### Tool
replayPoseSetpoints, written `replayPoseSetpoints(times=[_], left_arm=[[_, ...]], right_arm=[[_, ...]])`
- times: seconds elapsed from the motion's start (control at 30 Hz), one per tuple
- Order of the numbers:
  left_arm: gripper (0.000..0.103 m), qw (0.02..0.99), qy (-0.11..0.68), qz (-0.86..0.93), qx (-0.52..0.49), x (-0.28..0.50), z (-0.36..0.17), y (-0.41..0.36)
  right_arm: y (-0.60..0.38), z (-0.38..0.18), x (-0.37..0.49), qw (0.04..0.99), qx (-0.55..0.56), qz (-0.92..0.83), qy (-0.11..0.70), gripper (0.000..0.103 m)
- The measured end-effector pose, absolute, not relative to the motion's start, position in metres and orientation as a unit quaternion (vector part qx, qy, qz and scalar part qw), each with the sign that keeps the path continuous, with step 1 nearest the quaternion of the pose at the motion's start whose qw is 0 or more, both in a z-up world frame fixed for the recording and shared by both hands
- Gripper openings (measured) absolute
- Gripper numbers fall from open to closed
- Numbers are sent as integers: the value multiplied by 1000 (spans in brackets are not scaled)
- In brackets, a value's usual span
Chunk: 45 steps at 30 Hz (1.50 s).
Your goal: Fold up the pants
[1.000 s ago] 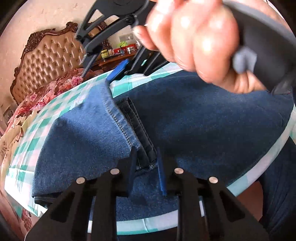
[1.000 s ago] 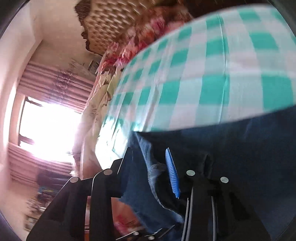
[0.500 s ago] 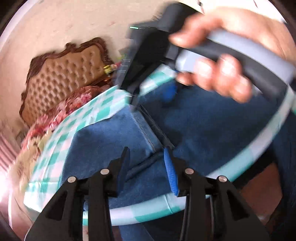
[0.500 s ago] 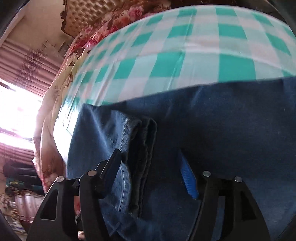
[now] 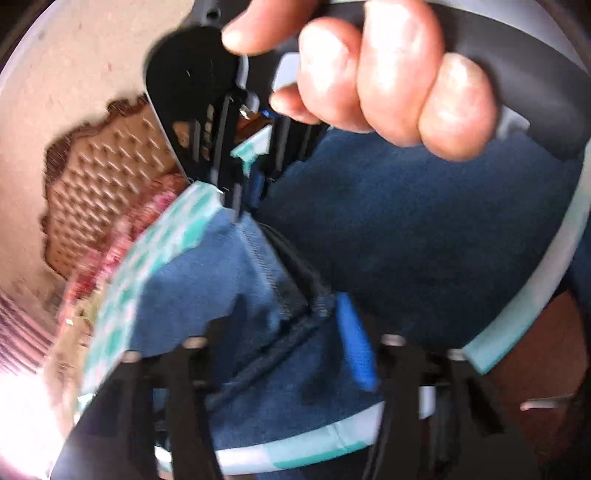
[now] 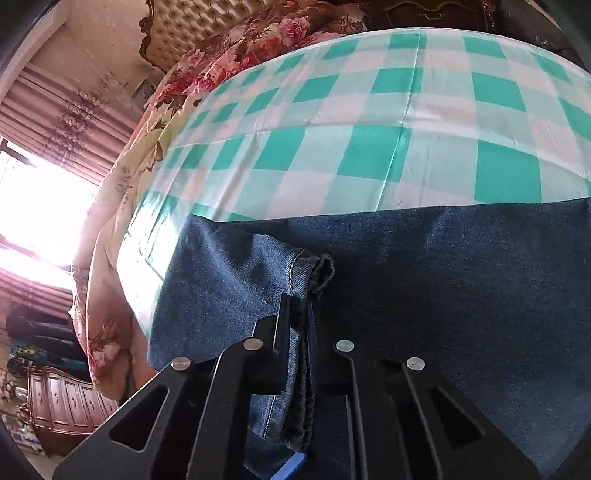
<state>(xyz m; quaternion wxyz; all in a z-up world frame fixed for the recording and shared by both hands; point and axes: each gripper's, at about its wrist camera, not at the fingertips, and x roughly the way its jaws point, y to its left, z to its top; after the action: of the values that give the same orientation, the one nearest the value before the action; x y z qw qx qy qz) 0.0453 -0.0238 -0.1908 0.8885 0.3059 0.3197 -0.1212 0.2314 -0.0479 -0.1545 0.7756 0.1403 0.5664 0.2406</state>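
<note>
A bed fills both views, covered by a green-and-white checked sheet (image 6: pixel 373 122) with a floral quilt (image 6: pixel 258 33) bunched near a tufted headboard (image 5: pixel 107 173). Pink curtains (image 6: pixel 70 114) frame a glaring window at the left of the right wrist view, above a wooden dresser (image 6: pixel 66 402).

Dark blue denim pants (image 6: pixel 461 266) lie flat across the near part of the sheet, one paler folded layer ending in a stitched hem (image 6: pixel 306 269).

The right gripper (image 6: pixel 297 328) has just closed and pinches that hem between its pads. The left gripper (image 5: pixel 284 328) sits with its jaws partly apart and just closing, hem fabric lying between them (whether the pads press it is unclear through blur). A hand (image 5: pixel 380 74) on the right gripper's handle blocks the upper part of the left view.
</note>
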Motion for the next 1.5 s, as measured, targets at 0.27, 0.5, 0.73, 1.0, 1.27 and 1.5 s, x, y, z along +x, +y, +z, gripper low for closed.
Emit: replayPoseSetpoints(times=[0.27, 0.5, 0.73, 1.0, 1.27, 1.5], left_arm=[[15, 902, 285, -101, 308, 30, -174, -28], [14, 909, 280, -99, 293, 30, -153, -17], [14, 909, 272, -101, 300, 33, -137, -15], [14, 914, 264, -94, 295, 29, -127, -15], [13, 921, 230, -133, 286, 14, -113, -56], [13, 908, 225, -200, 290, 7, -136, -120]], right_arm=[[-58, -143, 228, 781, 146, 243, 557, 4], [-108, -142, 212, 762, 211, 224, 569, 59], [-101, -157, 210, 691, 294, 271, 602, 73], [-52, -164, 233, 700, 275, 282, 596, 52], [-103, -118, 208, 768, 222, 250, 545, 10], [-172, -149, 198, 775, 226, 197, 557, 10]])
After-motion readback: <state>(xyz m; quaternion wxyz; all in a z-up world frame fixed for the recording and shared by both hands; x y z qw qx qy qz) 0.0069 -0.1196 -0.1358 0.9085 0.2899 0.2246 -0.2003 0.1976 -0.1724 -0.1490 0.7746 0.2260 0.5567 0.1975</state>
